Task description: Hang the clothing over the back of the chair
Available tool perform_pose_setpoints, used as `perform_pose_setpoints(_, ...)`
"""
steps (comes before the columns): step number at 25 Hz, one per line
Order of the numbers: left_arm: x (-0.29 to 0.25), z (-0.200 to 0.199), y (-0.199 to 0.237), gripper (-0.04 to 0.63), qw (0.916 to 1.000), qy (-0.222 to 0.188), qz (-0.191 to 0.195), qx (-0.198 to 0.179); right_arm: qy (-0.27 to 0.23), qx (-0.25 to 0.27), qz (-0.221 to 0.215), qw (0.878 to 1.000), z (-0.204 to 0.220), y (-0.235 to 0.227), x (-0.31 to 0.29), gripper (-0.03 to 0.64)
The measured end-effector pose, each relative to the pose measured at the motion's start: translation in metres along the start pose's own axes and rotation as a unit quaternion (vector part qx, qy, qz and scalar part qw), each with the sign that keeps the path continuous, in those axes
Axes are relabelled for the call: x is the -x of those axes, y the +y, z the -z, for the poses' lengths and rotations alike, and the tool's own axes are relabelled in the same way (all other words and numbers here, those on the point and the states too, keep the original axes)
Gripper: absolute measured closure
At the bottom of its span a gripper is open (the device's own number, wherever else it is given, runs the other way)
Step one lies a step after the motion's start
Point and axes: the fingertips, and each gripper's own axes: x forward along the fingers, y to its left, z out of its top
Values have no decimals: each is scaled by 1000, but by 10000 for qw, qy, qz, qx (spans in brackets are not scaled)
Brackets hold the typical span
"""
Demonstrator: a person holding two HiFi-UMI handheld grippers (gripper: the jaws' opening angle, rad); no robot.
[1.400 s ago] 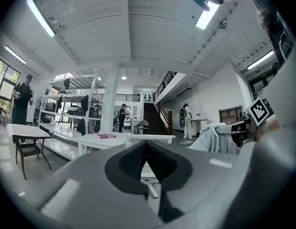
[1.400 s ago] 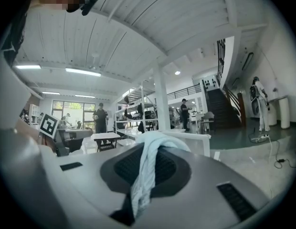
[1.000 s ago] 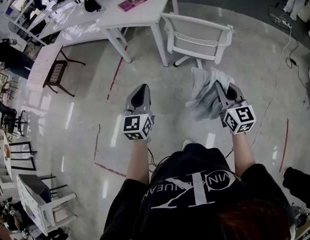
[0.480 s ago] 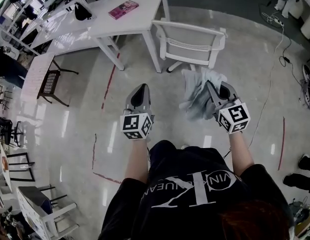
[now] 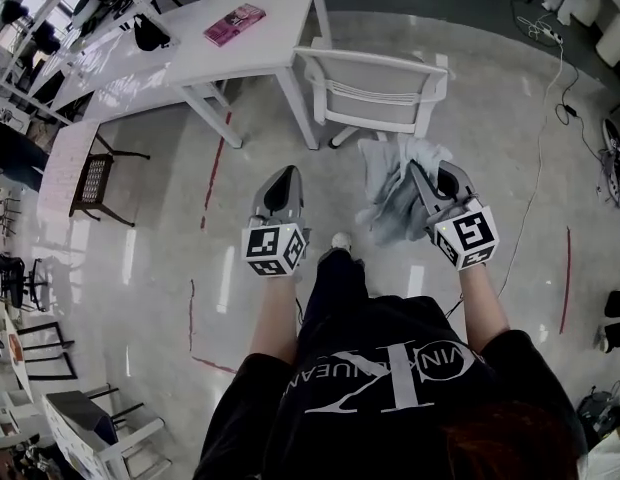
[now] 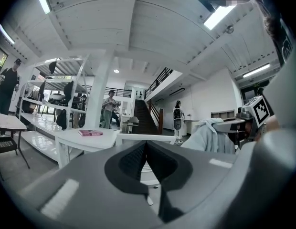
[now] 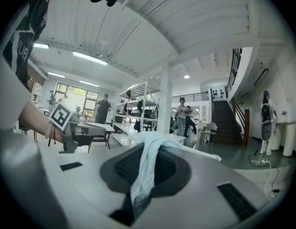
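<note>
A pale blue-grey garment point(image 5: 395, 190) hangs bunched from my right gripper point(image 5: 420, 173), whose jaws are shut on the cloth point(image 7: 144, 168). It is held in the air just short of the white chair point(image 5: 375, 80), whose back rail faces me. My left gripper point(image 5: 280, 180) is level with it to the left, shut with nothing in it point(image 6: 146, 147). In the left gripper view the chair's top rail point(image 6: 138, 138) lies straight ahead, and the garment point(image 6: 207, 136) shows at the right.
A white desk point(image 5: 225, 38) with a pink book point(image 5: 233, 24) stands left of the chair. Shelving and dark chairs line the far left. Cables point(image 5: 550, 48) trail on the floor at the right. People stand in the background of both gripper views.
The chair and desk have drawn nearer as the person walked forward. Both grippers keep their pose, the right one still holding the garment.
</note>
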Motion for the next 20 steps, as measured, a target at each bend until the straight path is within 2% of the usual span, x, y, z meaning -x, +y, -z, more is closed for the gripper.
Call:
perform_pose_setpoints(14,-127,-27,26,583,9974,-98,701,-101,-205,261,412,9986,-33,-63,-74,578)
perform_pose_setpoints(20,-173,-34,40,583,9950,-72,989,-81,-383,415,648,9963,-63,-90,-108,578)
